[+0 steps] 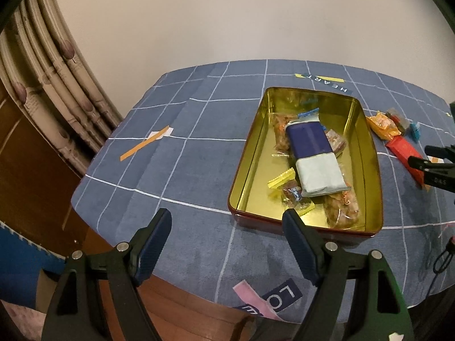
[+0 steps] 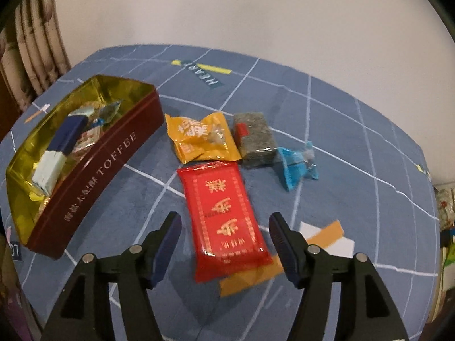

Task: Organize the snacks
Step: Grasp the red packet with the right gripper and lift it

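You are positioning the released right gripper [image 2: 224, 227] over the red packet [image 2: 224, 216], left gripper [image 1: 227, 224] idling released; next, clench and carry it to the tin [image 2: 93, 176].

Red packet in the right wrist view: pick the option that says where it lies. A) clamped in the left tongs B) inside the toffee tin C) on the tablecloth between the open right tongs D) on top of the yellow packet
C: the red packet lies flat on the tablecloth, outside the tin, with the right tongs open to either side of it.
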Motion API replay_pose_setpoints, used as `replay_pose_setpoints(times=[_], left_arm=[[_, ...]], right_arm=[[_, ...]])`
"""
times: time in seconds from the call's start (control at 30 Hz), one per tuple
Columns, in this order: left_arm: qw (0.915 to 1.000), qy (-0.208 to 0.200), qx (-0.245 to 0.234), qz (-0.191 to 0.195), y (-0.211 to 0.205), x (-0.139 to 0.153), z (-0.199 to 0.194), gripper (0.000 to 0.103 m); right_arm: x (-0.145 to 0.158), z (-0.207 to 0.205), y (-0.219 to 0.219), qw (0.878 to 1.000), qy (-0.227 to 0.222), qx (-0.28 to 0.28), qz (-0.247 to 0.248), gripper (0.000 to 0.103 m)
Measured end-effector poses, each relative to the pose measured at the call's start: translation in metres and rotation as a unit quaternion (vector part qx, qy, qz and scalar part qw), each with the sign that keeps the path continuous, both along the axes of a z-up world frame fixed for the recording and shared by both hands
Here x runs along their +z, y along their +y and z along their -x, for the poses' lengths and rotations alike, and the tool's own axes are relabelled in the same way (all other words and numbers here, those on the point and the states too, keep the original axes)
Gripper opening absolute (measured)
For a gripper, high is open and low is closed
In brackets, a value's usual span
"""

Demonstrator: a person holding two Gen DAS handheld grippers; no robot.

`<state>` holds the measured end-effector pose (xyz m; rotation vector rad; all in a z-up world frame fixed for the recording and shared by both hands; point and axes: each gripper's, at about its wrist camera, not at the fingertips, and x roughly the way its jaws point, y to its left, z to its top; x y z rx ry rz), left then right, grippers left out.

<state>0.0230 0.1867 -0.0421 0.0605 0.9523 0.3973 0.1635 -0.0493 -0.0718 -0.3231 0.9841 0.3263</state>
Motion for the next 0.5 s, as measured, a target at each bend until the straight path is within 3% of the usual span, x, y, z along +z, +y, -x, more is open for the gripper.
replay_pose_setpoints(times=[0.1, 0.17, 0.2, 0.3, 0.5], left_arm=[[1.0, 0.004, 0.0, -0.004, 0.0, -0.003, -0.002, 0.077], [0.9999, 0.007, -0.001, -0.01, -0.001, -0.006, -0.003, 0.077], [0.9999, 0.008, -0.001, -0.014, -0.002, -0.007, -0.003, 0.077], [0.9996, 0.001, -0.013, -0.026, -0.008, -0.003, -0.001, 0.077], [0.9953, -0.041, -0.071, -0.053, -0.037, 0.023, 0.009, 0.077]], right_arm=[[-0.013, -0.01, 0.006, 0.999, 0.029, 0.011, -0.004, 0.064], [-0.017, -0.014, 0.006, 0.999, 0.033, 0.008, -0.004, 0.05], [-0.017, -0.014, 0.006, 0.999, 0.036, 0.007, -0.005, 0.048], [-0.013, 0.002, 0.005, 0.999, 0.028, 0.016, 0.011, 0.047], [0.0, 0.047, -0.084, 0.997, 0.002, -0.068, -0.035, 0.047]])
